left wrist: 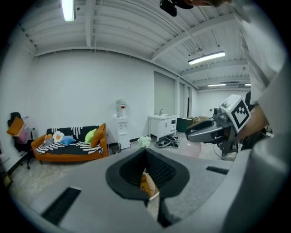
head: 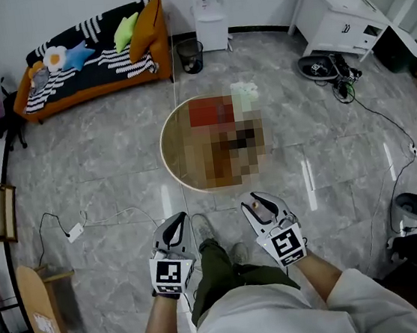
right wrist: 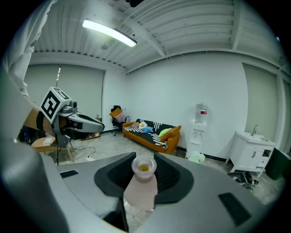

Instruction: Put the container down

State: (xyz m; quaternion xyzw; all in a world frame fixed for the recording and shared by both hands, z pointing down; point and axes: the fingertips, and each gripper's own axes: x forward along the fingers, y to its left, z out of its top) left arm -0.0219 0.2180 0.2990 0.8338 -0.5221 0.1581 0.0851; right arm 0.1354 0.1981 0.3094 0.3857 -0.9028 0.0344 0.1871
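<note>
The container [right wrist: 140, 187], a small pale pink bottle with an open mouth and a little amber liquid inside, sits upright between the jaws of the right hand-held gripper [head: 262, 208]. The jaws stand fairly wide apart, but their pads press on the bottle's sides, so it is held. From the head view it hangs over the floor close to the person's legs, short of the near edge of the round tabletop [head: 177, 139], and touches nothing but the pads.

The left hand-held gripper [head: 173, 229] is level with the right one and apart from it. Its jaws are closed at the tips with nothing between them.

Part of the tabletop is covered by a mosaic patch, so I cannot tell how much of it is free. A red thing shows at its far side.

As I judge it, no part of the putting down is done. What is left is to bring the container over a bare spot, lower it until its base rests there, and then open the jaws.
</note>
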